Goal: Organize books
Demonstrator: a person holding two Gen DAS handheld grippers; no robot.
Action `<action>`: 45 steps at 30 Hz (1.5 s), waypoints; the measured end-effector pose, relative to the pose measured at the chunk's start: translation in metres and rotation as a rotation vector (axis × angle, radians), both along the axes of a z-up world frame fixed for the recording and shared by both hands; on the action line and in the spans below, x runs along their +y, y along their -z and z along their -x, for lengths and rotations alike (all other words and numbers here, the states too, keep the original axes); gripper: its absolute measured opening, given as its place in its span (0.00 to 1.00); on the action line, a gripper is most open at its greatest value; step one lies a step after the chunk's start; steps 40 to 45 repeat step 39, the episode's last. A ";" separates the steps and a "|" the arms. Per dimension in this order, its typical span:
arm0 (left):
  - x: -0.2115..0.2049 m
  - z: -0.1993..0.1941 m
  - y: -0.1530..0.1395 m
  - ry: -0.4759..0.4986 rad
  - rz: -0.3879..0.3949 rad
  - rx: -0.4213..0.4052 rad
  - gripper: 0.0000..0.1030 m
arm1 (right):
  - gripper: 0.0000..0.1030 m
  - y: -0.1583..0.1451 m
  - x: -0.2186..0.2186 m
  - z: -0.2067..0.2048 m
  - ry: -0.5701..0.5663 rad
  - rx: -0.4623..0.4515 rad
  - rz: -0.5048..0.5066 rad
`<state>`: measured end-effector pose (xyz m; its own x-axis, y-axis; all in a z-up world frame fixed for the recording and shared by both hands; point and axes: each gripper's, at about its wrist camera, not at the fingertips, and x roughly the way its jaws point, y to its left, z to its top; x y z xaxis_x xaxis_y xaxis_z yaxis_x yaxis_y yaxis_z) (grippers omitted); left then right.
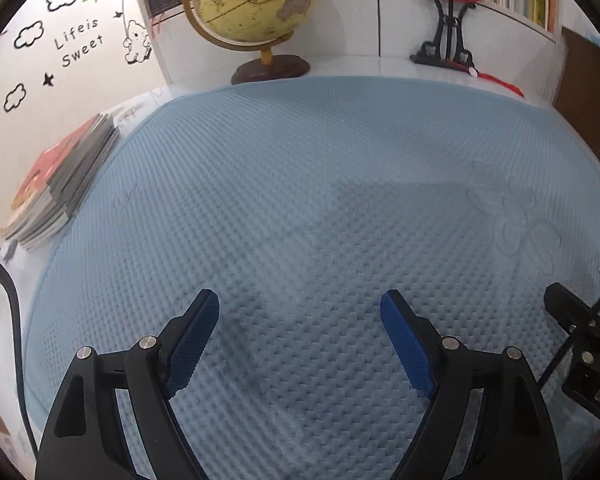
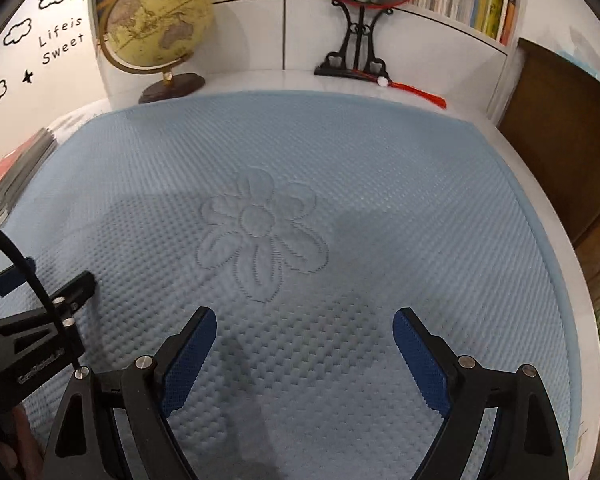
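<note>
While both grippers are held over the blue quilted mat (image 1: 300, 168), nothing is being gripped. The left gripper (image 1: 300, 312) is spread wide with only mat showing between its blue pads, and the right gripper (image 2: 304, 328) is spread just as wide, also empty, right below the stitched flower (image 2: 260, 236).

The books to be sorted are found in a flat stack of books (image 1: 60, 184) at the far left edge of the mat, up against the wall. It's well apart from both sets of jaws. More books are seen upright on the shelf (image 2: 452, 32) at the back.

What could go wrong, probably:

- The stack looks like thin, floppy volumes piled a bit unevenly, so if only the top covers are pinched, the lower ones could be dragged or fanned out.
- The stack is tight to the wall, so a finger could be jammed against the wall on the way in.
- The globe (image 1: 252, 4) and the fan on its stand (image 2: 364, 20) sit on the ledge below the shelf, so they could be clipped if a book is swung up toward it.
- The two grippers are close side by side, so a bump between them is possible if both are sent left.
</note>
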<state>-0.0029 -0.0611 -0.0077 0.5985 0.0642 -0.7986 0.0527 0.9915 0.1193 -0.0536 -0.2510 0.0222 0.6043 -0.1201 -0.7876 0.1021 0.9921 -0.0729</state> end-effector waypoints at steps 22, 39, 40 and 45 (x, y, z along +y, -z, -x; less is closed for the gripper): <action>0.019 -0.002 0.010 -0.071 0.116 0.013 1.00 | 1.00 0.015 -0.008 -0.005 0.017 0.025 -0.021; 0.021 -0.003 0.010 -0.052 0.123 0.017 1.00 | 1.00 0.016 -0.009 -0.003 0.002 0.022 -0.024; 0.021 -0.003 0.010 -0.052 0.123 0.017 1.00 | 1.00 0.016 -0.009 -0.003 0.002 0.022 -0.024; 0.021 -0.003 0.010 -0.052 0.123 0.017 1.00 | 1.00 0.016 -0.009 -0.003 0.002 0.022 -0.024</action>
